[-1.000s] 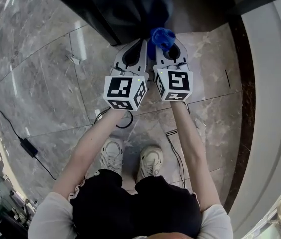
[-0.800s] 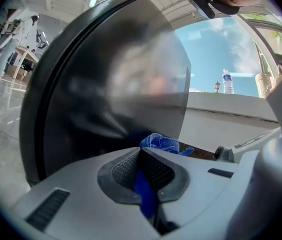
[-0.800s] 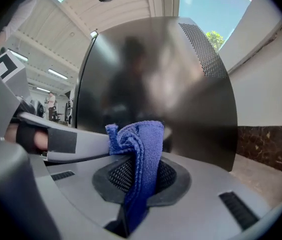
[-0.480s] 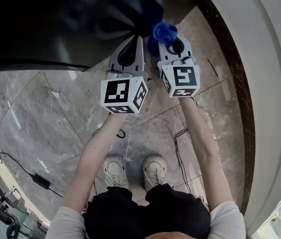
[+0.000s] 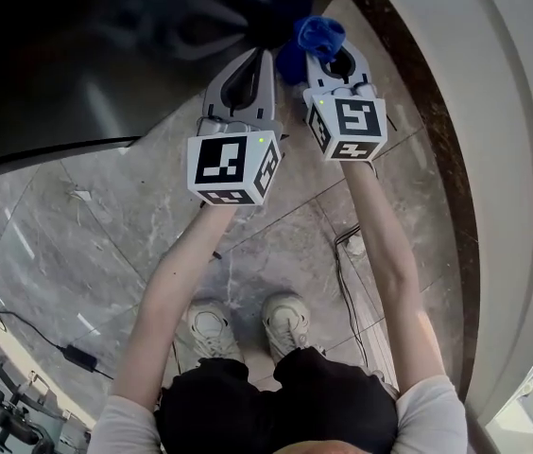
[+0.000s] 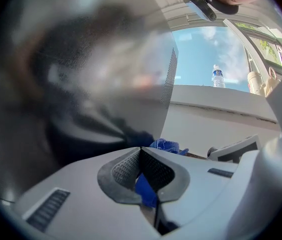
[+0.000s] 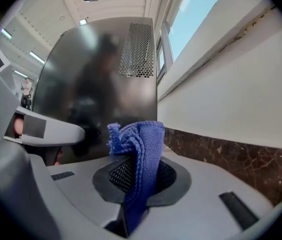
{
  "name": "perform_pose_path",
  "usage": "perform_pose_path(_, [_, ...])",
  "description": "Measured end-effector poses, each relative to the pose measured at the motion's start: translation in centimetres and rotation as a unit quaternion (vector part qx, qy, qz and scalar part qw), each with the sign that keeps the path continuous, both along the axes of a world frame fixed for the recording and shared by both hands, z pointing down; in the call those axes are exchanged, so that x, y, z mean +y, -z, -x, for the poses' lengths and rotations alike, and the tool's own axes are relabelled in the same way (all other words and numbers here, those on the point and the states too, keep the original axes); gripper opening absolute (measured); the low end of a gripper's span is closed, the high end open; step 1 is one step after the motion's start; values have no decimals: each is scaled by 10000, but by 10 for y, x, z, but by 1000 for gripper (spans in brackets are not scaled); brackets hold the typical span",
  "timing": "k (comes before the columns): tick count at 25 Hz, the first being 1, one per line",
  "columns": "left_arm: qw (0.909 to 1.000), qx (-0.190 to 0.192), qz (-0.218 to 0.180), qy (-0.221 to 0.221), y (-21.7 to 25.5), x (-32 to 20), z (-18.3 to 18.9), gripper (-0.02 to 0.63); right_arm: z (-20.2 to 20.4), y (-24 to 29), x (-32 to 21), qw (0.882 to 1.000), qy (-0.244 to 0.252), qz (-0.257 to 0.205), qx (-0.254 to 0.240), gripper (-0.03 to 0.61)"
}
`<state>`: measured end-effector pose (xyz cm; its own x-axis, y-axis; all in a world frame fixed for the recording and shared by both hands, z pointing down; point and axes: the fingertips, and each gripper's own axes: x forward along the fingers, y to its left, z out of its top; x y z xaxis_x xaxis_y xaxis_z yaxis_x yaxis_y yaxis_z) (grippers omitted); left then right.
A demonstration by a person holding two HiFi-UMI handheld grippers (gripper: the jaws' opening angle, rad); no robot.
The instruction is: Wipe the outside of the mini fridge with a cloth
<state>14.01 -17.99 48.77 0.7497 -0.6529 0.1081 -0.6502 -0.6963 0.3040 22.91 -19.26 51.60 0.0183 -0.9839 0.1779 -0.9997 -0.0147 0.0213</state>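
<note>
As you look down in the head view, your left gripper (image 5: 264, 55) and right gripper (image 5: 329, 53) reach side by side toward the dark mini fridge (image 5: 106, 55). Left gripper view: its 2 jaws meet tip to tip. Right gripper view: its 2 jaws clamp the blue cloth (image 5: 321, 34), with the fridge wall just ahead.

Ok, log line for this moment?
left tool: shut on blue cloth; right tool: shut on same cloth; mini fridge: cloth alongside, contact unclear

The head view looks steeply down; both gripper views face the same mini fridge (image 7: 96, 84) up close.
</note>
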Motion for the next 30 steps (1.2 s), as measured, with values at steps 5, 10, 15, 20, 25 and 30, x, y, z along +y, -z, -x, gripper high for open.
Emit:
perform_pose_path(5, [10000, -72, -22, -12, -1, 0, 2, 5, -32, -2, -3, 9987, -451, 37, -225, 52])
perform_pose_path(10, [10000, -83, 8, 49, -2, -3, 6, 5, -43, -5, -5, 9979, -591, 111, -227, 52])
perform_pose_path(15, [9999, -81, -52, 52, 4, -1, 7, 5, -48, 0, -7, 9973, -674, 123, -262, 52])
perform_pose_path(20, [9999, -42, -87, 120, 15, 3, 18, 5, -32, 11, 11, 9952, -775, 17, -591, 52])
perform_pose_path(25, [9977, -301, -522, 312, 39, 12, 48, 5, 16, 53, 29, 9982, -503, -244, -228, 52])
perform_pose_path(30, [9944, -334, -750, 660, 75, 25, 93, 5, 67, 95, 54, 9966, -282, -476, -619, 52])
